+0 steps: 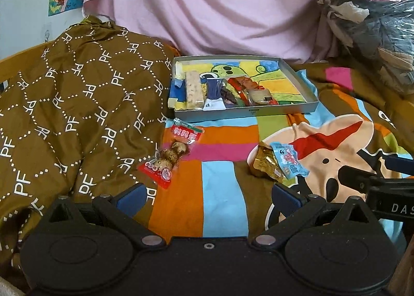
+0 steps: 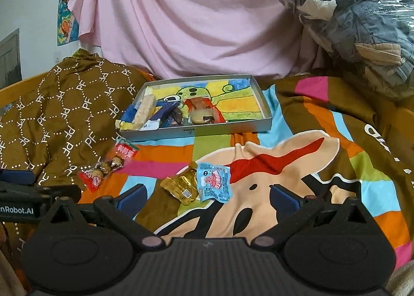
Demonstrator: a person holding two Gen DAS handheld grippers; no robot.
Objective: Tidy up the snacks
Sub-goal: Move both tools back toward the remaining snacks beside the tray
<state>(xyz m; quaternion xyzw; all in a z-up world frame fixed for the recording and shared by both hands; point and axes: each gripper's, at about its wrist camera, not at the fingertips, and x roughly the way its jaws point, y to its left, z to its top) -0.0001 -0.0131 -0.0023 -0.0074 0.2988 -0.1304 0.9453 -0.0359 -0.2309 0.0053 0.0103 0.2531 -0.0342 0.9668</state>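
While I hovered over bedspread, both my left gripper and right gripper gaped wide, empty. Quail-egg pack and gold pouch lay loose near tray; other snacks already inside.

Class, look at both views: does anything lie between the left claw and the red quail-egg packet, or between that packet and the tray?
Nothing visible does. The left claw is open, with only bare bedsheet up to the quail-egg packet. Between the packet and the tray lies only sheet; the gold and blue packets sit off to the right.

Shiny plastic snack packets lie on a soft cloth blanket; the tray looks like smooth grey cardboard.
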